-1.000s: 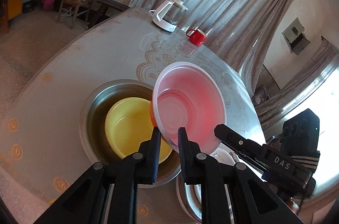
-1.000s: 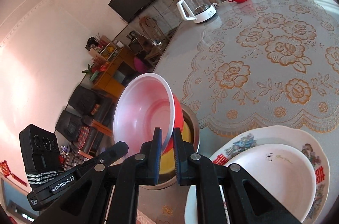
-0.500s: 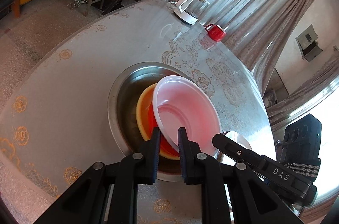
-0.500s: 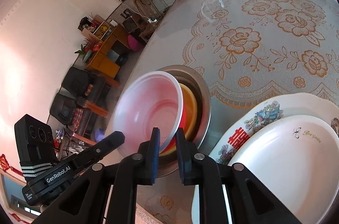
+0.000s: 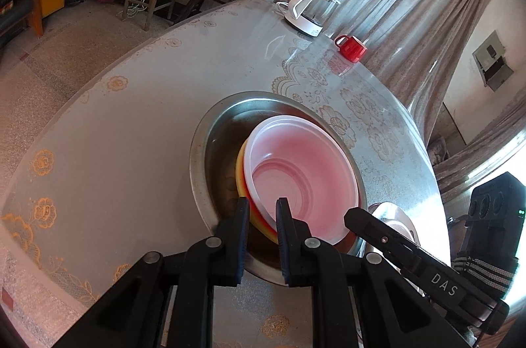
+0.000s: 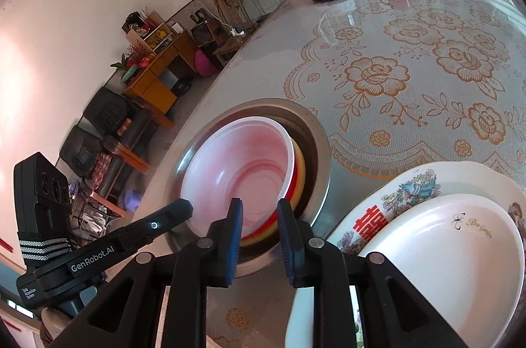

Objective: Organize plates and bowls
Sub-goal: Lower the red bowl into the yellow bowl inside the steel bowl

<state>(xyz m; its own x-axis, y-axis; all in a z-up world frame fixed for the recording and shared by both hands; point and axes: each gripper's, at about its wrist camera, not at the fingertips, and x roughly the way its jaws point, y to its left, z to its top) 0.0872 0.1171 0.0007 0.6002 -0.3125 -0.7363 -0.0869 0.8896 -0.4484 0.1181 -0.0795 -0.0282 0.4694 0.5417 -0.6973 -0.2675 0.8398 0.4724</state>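
A pink bowl (image 5: 296,180) (image 6: 243,170), white inside and red outside, lies nested in a yellow bowl (image 5: 241,180) (image 6: 300,163) inside a steel basin (image 5: 210,150) (image 6: 315,131) on the table. My left gripper (image 5: 263,210) is shut on the pink bowl's near rim. My right gripper (image 6: 259,213) straddles the rim at the other side, its jaws a little apart and not pressing on it. Each gripper's finger shows at the edge of the other's view.
A flowered plate (image 6: 411,183) with a white plate (image 6: 443,242) stacked on it sits just right of the basin. A glass kettle (image 5: 309,9) and a red mug (image 5: 351,47) stand at the table's far edge. The table's near edge runs under the grippers.
Both grippers brought the tilted pink bowl down into the yellow bowl in the basin. The right gripper's jaws have parted from the rim.
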